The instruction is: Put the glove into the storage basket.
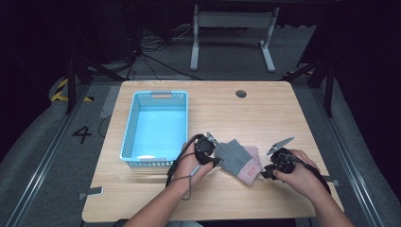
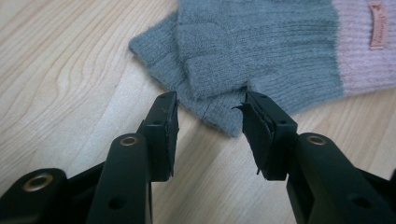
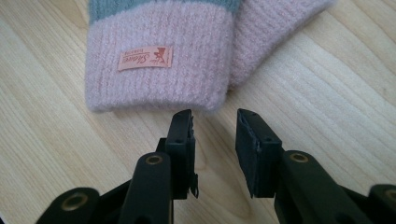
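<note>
Both grippers sit at opposite ends of a pair of knit gloves lying flat on the wooden table, a bit to the right of the blue basket & closer to the person than its middle. Left gripper, held in the left hand, is at the grey end of the gloves, nearest the basket's right front corner; in the left gripper view its jaws stand apart w/ the tip of a grey glove finger lying between them, right jaw about touching the knit, nothing clamped. Right gripper, held in the right hand, is at the pink cuff end, on the far side of the gloves from the basket; in the right gripper view its jaws are apart too, tips just short of the cuff edge, can't tell if the left tip touches it. Cuff carries a small pink label w/ script too small to read. Gloves are stacked, one partly over the other, grey body & pink cuffs. Basket holds nothing that I can make out.
</note>
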The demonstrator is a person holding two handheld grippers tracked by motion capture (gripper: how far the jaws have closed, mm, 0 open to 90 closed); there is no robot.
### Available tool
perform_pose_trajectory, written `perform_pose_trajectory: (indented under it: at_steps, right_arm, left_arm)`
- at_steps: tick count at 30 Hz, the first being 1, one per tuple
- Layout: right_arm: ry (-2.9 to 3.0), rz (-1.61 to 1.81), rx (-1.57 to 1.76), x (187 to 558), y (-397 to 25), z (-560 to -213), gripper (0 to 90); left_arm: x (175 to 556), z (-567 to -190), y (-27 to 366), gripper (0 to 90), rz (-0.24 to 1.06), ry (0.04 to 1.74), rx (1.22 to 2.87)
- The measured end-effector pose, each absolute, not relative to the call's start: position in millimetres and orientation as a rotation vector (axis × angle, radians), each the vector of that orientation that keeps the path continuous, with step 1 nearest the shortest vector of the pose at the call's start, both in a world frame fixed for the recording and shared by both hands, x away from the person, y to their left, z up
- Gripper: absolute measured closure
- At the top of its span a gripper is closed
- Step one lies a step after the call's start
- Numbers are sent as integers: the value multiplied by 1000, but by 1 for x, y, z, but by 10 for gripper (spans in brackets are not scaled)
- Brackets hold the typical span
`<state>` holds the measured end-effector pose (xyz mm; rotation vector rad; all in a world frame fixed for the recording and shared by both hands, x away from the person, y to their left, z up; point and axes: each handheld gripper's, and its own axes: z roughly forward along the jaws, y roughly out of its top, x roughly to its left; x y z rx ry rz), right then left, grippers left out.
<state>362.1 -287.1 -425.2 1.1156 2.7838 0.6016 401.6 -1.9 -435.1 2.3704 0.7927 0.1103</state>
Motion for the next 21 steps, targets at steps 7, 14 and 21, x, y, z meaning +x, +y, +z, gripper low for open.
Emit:
perform_pose_trajectory:
  at_steps: [7,14,21]
  right_arm:
    - [2791,611,1111,362,-285,-427,686]
    - [2793,615,1105,363,-284,-429,698]
    - [2792,622,1092,362,-280,-429,714]
  left_arm:
    - [406,-442,-13,615,107,797,2408]
    - [410,-445,-17,617,85,822,2417]
    - [410,-444,-19,641,83,816,2420]
